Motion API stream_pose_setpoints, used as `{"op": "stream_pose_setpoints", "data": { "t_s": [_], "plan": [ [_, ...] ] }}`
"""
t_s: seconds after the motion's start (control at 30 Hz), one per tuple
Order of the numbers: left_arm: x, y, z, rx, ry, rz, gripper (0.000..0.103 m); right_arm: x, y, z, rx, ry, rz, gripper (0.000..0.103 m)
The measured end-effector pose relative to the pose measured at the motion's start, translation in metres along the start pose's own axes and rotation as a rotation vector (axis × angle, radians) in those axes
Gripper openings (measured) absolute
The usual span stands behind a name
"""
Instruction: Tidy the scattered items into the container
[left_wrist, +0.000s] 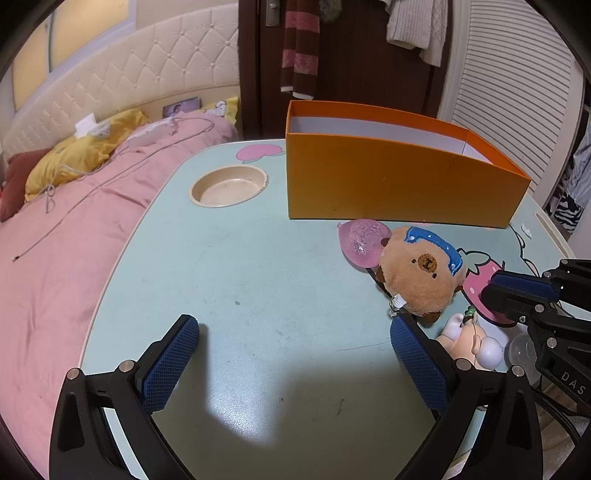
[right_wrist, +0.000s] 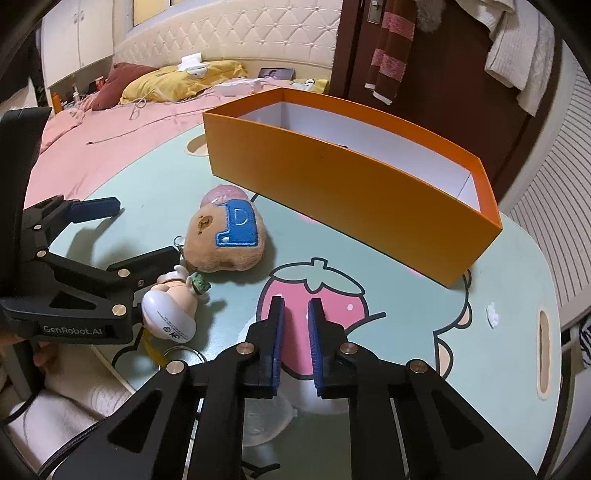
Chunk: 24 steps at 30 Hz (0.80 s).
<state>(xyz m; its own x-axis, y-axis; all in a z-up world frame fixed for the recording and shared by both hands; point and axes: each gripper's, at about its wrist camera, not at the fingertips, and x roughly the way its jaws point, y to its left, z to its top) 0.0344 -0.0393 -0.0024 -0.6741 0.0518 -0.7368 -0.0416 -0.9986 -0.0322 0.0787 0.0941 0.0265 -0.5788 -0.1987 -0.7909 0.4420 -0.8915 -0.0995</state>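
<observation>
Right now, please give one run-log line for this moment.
left gripper: open, empty | right gripper: shut, nothing seen between pads | plush, pink heart, figurine: on table, outside orange box

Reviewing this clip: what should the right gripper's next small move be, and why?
Probably reopen the right gripper: its jaws stand nearly together above the strawberry print with nothing between them, while the brown plush, the figurine and the pink heart lie outside the orange box.

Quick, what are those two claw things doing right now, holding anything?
Left gripper: open, holding nothing, above bare table.
Right gripper: closed as far as it goes, nothing visibly between its pads.
</observation>
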Motion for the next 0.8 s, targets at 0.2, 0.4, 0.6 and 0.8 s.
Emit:
{"op": "stream_pose_setpoints", "data": {
  "t_s": [0.2,0.4,0.6,0.8],
  "plan": [
    [-0.001,0.000,0.000,0.001,0.000,0.001,0.103,0.001,-0.003,0.001,0.008,-0.001,-0.008,0.021],
    [0.000,0.000,0.000,0.001,-0.001,0.001,0.103,-0.001,-0.013,-0.002,0.053,0.012,0.004,0.034],
    [0.000,0.000,0.000,0.000,-0.001,0.000,0.103,-0.002,-0.016,-0.004,0.065,0.019,0.027,0.034],
    [0.000,0.001,-0.001,0.002,-0.002,-0.001,0.103,-0.006,-0.020,-0.004,0.088,0.001,0.039,0.034]
  ]
}}
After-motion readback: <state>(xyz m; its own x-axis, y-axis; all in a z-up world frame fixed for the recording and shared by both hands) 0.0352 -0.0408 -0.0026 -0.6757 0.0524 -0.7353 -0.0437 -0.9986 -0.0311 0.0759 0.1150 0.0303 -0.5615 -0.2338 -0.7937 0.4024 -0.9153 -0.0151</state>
